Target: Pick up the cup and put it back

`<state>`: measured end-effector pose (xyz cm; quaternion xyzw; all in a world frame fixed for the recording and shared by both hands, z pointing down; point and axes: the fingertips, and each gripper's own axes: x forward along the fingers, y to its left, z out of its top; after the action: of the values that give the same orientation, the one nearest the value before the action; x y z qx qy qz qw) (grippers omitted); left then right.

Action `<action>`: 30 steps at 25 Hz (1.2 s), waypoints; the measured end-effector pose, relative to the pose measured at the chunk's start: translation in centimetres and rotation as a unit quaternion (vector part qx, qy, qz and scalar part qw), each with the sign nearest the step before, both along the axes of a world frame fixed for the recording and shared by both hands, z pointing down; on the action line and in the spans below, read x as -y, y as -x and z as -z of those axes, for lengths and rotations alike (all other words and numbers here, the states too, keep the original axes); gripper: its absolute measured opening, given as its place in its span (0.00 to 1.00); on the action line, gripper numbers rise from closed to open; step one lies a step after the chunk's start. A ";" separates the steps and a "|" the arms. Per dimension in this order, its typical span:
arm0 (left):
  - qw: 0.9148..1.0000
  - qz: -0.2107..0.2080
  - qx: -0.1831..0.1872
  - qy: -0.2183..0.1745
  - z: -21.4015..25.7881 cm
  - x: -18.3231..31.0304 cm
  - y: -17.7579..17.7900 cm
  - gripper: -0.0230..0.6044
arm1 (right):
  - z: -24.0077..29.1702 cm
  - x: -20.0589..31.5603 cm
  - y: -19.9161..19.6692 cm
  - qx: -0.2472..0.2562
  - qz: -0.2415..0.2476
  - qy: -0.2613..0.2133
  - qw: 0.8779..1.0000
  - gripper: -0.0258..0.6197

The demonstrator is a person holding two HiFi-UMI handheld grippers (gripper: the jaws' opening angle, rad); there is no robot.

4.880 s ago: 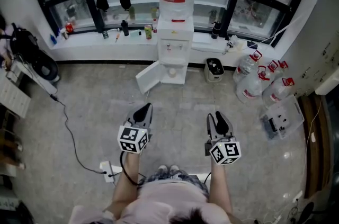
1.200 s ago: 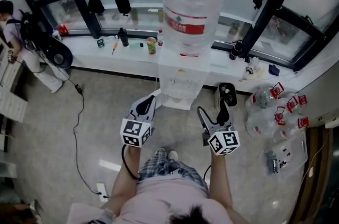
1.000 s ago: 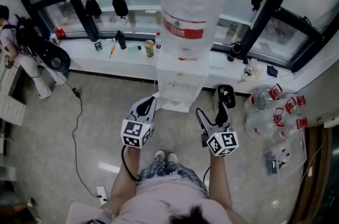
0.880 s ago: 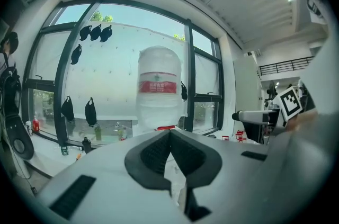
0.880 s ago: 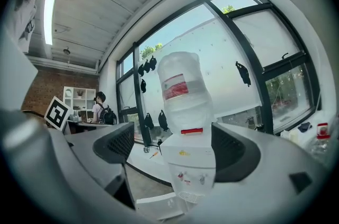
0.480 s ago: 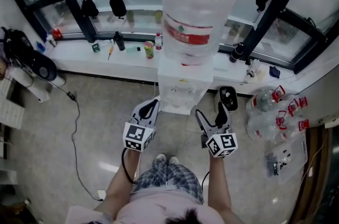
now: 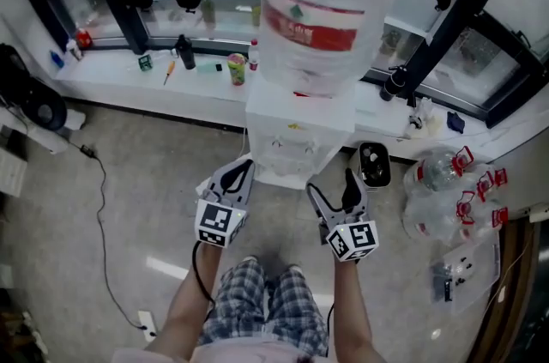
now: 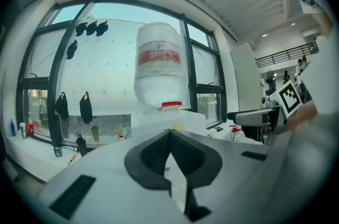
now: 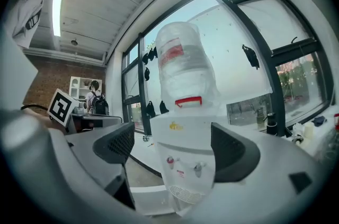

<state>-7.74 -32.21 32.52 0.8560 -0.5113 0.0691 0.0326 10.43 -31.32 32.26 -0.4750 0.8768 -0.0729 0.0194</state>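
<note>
No cup shows clearly in any view. A white water dispenser (image 7: 298, 128) with a big clear bottle (image 7: 326, 5) on top stands straight ahead against the window sill. My left gripper (image 7: 241, 171) is shut and empty, its tips just left of the dispenser's lower front. My right gripper (image 7: 332, 189) is open and empty, just right of that front. In the left gripper view the shut jaws (image 8: 170, 137) cover the dispenser (image 8: 177, 118) below the bottle (image 8: 159, 66). In the right gripper view the dispenser's two taps (image 9: 183, 164) sit between the open jaws.
A small dark waste bin (image 7: 374, 165) stands right of the dispenser. Several big water bottles (image 7: 450, 190) lie on the floor further right. The window sill (image 7: 129, 82) carries a green can (image 7: 237, 68), a dark bottle and small items. A cable (image 7: 96, 198) runs over the floor at left.
The person has walked up to the dispenser, so it now looms large and close. Both grippers came nearer its front; the left stayed shut, the right stayed open.
</note>
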 end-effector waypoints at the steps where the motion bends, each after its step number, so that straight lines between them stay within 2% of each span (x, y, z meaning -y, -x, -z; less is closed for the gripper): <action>1: 1.000 -0.001 -0.003 0.000 -2.0 0.1 -0.3 0.08 | -2.2 0.1 -0.1 -0.001 0.004 0.002 1.000 0.74; 5: 1.000 -0.006 -0.011 0.003 -10.4 1.3 -1.1 0.08 | -11.3 1.2 -0.2 -0.001 0.008 0.013 1.000 0.73; 11: 1.000 -0.013 0.001 0.019 -23.4 3.4 -1.0 0.08 | -24.1 2.6 0.4 -0.004 0.004 0.033 0.999 0.74; 18: 0.999 -0.041 0.019 0.028 -38.4 5.0 -1.6 0.08 | -38.7 3.9 1.3 -0.028 0.020 0.040 0.999 0.73; 22: 0.998 -0.044 0.012 0.043 -46.9 5.9 -2.1 0.08 | -46.7 5.2 1.0 -0.046 0.028 0.046 0.998 0.74; 27: 0.998 -0.044 0.006 0.040 -54.4 7.8 -2.3 0.08 | -54.1 7.1 1.3 -0.051 0.043 0.039 0.997 0.74; 30: 0.998 -0.053 0.020 0.032 -58.0 8.6 -2.4 0.08 | -58.0 7.7 2.1 -0.059 0.059 0.038 0.996 0.74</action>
<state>-5.32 -40.84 90.56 0.8789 -0.4633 0.1037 0.0461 8.37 -39.04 90.28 -0.4258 0.8997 -0.0791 -0.0544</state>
